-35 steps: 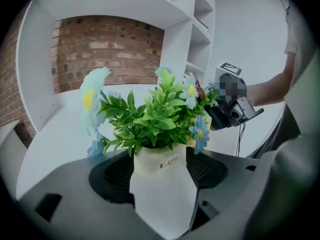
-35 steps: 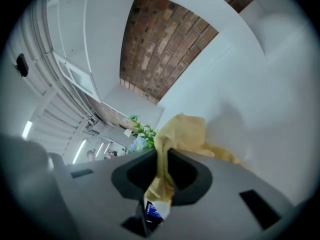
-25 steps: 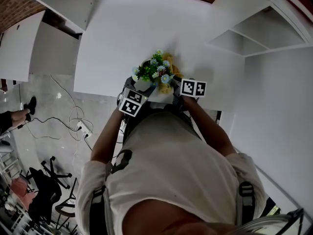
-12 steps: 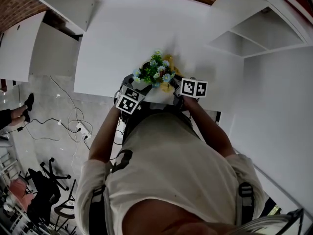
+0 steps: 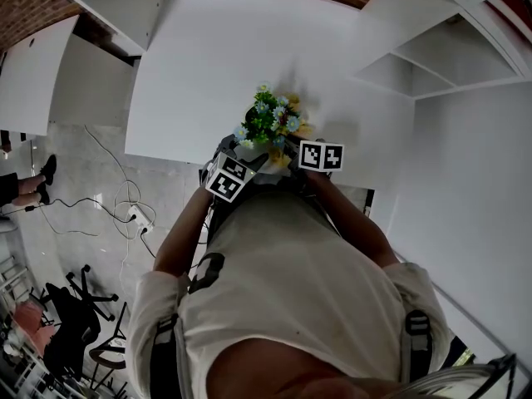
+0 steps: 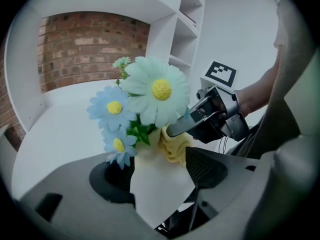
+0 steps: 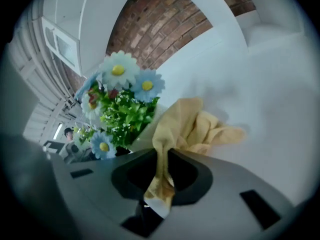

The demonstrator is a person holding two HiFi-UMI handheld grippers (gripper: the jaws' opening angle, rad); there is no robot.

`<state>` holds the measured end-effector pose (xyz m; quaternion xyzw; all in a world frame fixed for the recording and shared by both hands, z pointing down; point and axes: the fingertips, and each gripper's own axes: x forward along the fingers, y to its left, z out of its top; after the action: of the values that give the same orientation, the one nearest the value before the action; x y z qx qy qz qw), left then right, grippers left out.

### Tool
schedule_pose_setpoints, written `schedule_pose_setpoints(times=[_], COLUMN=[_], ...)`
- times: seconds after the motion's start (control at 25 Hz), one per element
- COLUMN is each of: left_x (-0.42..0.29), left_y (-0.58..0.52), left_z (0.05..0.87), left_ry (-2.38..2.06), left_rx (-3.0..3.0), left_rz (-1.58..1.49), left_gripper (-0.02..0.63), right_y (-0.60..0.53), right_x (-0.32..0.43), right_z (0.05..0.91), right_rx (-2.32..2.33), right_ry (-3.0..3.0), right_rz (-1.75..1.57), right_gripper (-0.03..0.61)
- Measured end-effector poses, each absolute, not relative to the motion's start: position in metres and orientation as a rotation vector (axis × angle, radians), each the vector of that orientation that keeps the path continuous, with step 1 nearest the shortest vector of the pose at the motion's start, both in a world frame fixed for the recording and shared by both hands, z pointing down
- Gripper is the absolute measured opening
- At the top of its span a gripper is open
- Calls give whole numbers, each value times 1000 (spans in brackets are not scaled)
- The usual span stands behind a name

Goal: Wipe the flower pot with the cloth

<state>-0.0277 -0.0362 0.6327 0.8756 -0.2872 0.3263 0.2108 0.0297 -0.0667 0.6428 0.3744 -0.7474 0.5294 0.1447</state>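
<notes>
— Where's the pot (image 6: 161, 186)?
— Over the table's (image 5: 208, 73) near edge, clamped between the left gripper's (image 6: 159, 170) jaws, flowers (image 6: 155, 91) on top.
— And the cloth (image 7: 195, 126)?
— Pinched in the right gripper's (image 7: 161, 176) closed jaws, bunched against the pot's side, toward the table's middle.

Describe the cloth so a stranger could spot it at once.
By the near edge of the white table is a flower pot of blue daisies. Beside it, the cloth sits crumpled in the fingers of the right gripper. It alone is plain yellow fabric.
</notes>
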Motion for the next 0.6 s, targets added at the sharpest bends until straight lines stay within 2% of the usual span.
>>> schedule_pose_setpoints(times=[0.16,0.36,0.6], left_x=[-26,-56,-52], left_y=[-35,-61,-84], left_z=[633,627,617], left_ry=[-806,-892,-770], left_rx=[2447,2477,2613], left_rz=[904,944,1061], left_gripper=[333,333,334], right_y=[-65,-73,-95], right_x=[27,34,41], right_z=[645,638,617], right_rx=[1060,1065,1110], right_ry=[-2153,-2181,-2249], right_rz=[1512,1514,1516], right_gripper=[67,67,67])
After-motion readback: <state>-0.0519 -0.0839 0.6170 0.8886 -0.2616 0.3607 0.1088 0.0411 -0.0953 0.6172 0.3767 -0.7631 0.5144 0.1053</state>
